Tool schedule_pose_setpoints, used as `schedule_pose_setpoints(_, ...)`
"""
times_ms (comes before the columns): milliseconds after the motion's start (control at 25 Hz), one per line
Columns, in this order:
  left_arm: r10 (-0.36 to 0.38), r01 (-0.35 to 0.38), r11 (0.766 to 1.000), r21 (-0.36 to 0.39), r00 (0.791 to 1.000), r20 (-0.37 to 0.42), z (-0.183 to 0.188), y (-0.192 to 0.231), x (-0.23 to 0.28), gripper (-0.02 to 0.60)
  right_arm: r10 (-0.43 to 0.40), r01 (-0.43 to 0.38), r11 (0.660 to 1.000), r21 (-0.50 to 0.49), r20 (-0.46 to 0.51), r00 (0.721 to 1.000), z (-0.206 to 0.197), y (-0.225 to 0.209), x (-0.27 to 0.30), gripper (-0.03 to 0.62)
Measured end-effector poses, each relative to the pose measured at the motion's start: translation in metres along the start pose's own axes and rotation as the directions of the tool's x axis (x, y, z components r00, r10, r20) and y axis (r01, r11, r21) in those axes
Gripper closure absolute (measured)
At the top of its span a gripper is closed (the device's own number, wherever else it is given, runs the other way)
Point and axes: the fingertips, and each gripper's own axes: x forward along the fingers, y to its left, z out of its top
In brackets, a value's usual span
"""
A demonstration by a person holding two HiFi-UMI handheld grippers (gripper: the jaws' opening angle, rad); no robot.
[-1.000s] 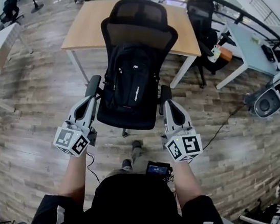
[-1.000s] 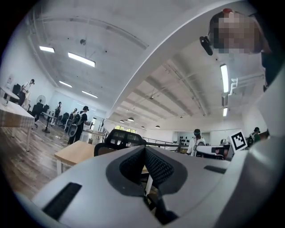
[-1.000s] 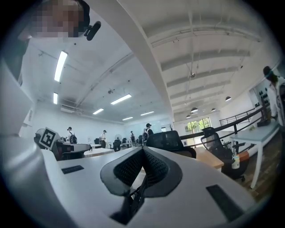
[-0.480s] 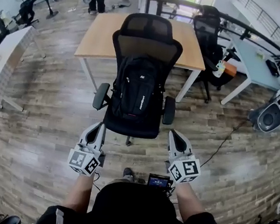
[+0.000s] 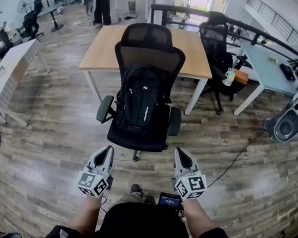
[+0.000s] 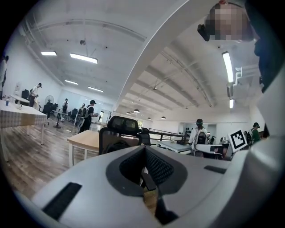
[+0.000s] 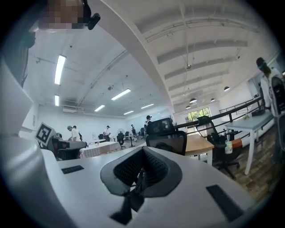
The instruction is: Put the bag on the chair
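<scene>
A black backpack (image 5: 142,99) stands upright on the seat of a black mesh office chair (image 5: 151,43), leaning against its backrest. My left gripper (image 5: 106,152) and right gripper (image 5: 179,153) are both shut and empty, held side by side well in front of the chair, apart from it. In the left gripper view the chair's headrest (image 6: 120,125) shows beyond the closed jaws of the left gripper (image 6: 145,165). The right gripper view looks past the shut right gripper (image 7: 142,168) to the chair's backrest (image 7: 168,137).
A wooden table (image 5: 105,47) stands right behind the chair. Another black chair (image 5: 215,42) and a light blue desk (image 5: 267,62) are at the right, with a black cable (image 5: 241,150) across the wooden floor. White tables (image 5: 7,71) stand left. People stand at the far back.
Both grippers have drawn back from beside the chair's armrests toward me, and the chair with the backpack now lies farther away. The jaws stayed shut.
</scene>
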Motion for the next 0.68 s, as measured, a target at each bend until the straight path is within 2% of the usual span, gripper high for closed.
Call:
schedule_pose_setpoints(80, -0.01, 0.01, 1.0, 0.007, 1.0, 0.0, 0.001, -0.008, 0.001, 0.578, -0.015, 0.016, 0.994, -0.106, 0.004, 1.0, 0.001, 0.004, -0.006, 0.585)
schedule_pose_setpoints(160, -0.027, 0.027, 1.0, 0.0, 1.0, -0.006, -0.002, -0.017, 0.001, 0.578, -0.013, 0.013, 0.986, -0.165, 0.0, 1.0, -0.002, 0.01, -0.014, 0.585)
schedule_pose_setpoints(280, -0.049, 0.049, 0.999, -0.013, 0.999, -0.015, -0.008, -0.034, 0.002, 0.578, -0.011, 0.009, 0.994, -0.111, -0.015, 1.0, -0.006, 0.005, -0.027, 0.585)
schedule_pose_setpoints(400, -0.059, 0.059, 0.998, -0.002, 0.998, -0.026, -0.011, -0.048, 0.009, 0.578, -0.046, 0.046, 0.998, -0.046, -0.005, 0.999, -0.001, -0.012, -0.039, 0.585)
schedule_pose_setpoints(520, -0.072, 0.072, 0.997, 0.009, 0.997, -0.021, -0.01, -0.057, 0.016, 0.578, -0.09, 0.09, 0.995, -0.034, 0.013, 0.996, 0.005, -0.029, -0.053, 0.585)
schedule_pose_setpoints(680, -0.075, 0.074, 0.997, 0.03, 0.997, 0.026, 0.007, -0.064, 0.033, 0.578, -0.135, 0.136, 0.99, -0.037, 0.036, 0.99, 0.017, -0.054, -0.059, 0.585)
